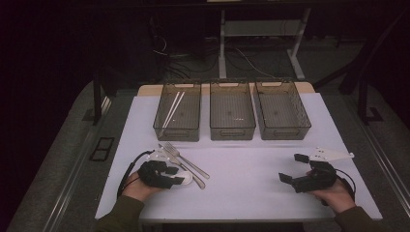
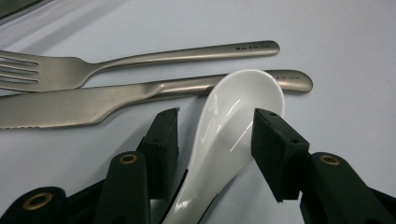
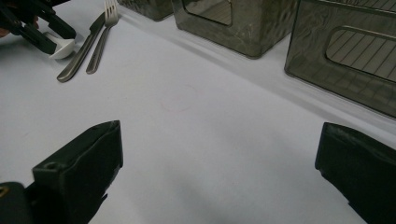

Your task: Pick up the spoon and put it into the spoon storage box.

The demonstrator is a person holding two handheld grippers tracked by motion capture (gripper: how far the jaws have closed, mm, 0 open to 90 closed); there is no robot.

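White table (image 1: pixel 251 169), lit dimly. Three dark see-through bins are set in a row at the far side; a pair of pale chopsticks (image 1: pixel 172 108) is seen lying in the left bin (image 1: pixel 178 112). The middle bin (image 1: pixel 232 111) and the right bin (image 1: pixel 282 110) are noted beside it.

Left gripper (image 1: pixel 170 175) is held low at the near left of the table. In the left gripper view a white ceramic spoon (image 2: pixel 229 126) lies between the jaws, its bowl pointing away toward the knife handle. The right-hand pad appears to touch the spoon's rim; a gap is seen at the other pad, so the spoon is straddled, not clamped. The spoon rests on the table, touching or just overlapping the knife (image 2: pixel 140 95). A fork (image 2: pixel 140 58) lies just beyond the knife, parallel to it.

Right gripper (image 1: pixel 293 168) is held at the near right, jaws wide apart, nothing between them.
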